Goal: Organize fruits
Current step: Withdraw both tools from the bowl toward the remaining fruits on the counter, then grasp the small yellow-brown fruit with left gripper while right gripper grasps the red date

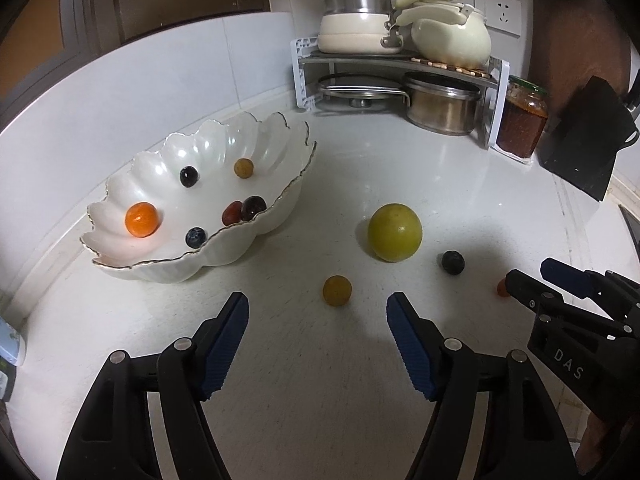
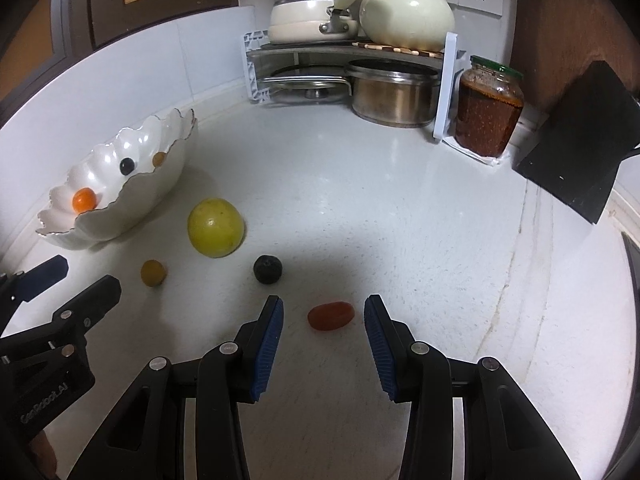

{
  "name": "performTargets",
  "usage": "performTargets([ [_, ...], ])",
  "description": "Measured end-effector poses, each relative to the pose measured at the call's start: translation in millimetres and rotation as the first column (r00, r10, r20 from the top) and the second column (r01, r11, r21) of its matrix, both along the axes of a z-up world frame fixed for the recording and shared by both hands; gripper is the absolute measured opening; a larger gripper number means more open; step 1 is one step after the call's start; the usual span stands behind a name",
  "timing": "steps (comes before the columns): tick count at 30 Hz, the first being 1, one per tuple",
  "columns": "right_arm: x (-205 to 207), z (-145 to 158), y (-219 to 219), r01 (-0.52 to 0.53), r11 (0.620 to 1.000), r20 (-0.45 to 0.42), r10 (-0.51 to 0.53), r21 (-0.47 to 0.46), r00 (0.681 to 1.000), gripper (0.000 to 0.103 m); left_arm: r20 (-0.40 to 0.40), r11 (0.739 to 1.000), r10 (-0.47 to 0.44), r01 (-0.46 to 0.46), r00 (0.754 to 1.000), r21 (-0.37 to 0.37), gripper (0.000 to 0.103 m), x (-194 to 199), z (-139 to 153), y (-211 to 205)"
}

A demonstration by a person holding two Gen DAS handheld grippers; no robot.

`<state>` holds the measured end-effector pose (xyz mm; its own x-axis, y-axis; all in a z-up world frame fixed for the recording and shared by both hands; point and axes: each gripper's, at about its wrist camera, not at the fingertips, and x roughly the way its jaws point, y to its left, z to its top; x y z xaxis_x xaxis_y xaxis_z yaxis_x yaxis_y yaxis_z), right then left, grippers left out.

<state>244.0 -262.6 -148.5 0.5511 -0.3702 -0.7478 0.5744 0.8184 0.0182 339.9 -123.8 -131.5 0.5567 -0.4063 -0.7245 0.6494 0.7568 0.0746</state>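
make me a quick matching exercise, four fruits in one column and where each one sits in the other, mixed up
Fruits:
1. round orange tangerine
2. large yellow-green citrus
3. small oval red tomato
4. small tan round fruit

Places:
A. counter, ahead of the open left claw
B. inside the white scalloped bowl
C. counter, between bowl and dark blueberry
D. counter, between the open right claw's tips

Pairs: 1-B, 2-C, 3-D, 4-A

One bowl (image 1: 208, 256); six fruits inside; four fruits on counter (image 2: 360, 208).
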Motion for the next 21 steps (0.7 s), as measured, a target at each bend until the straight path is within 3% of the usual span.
performTargets([
  [5,2,-6,-5,0.017,1.000,-0.011,-0.017,0.005,1.000,0.044,-0.046,1.000,-0.007,0.006,0.999,-0.006,0.068,10,-8,-8],
  [21,6,-23,-14,0.023,0.999,-0.029,-0.022,0.036,0.999,0.044,-0.083,1.000,0.005,-0.004,0.997,0.020,0.056,25,-29,-25],
])
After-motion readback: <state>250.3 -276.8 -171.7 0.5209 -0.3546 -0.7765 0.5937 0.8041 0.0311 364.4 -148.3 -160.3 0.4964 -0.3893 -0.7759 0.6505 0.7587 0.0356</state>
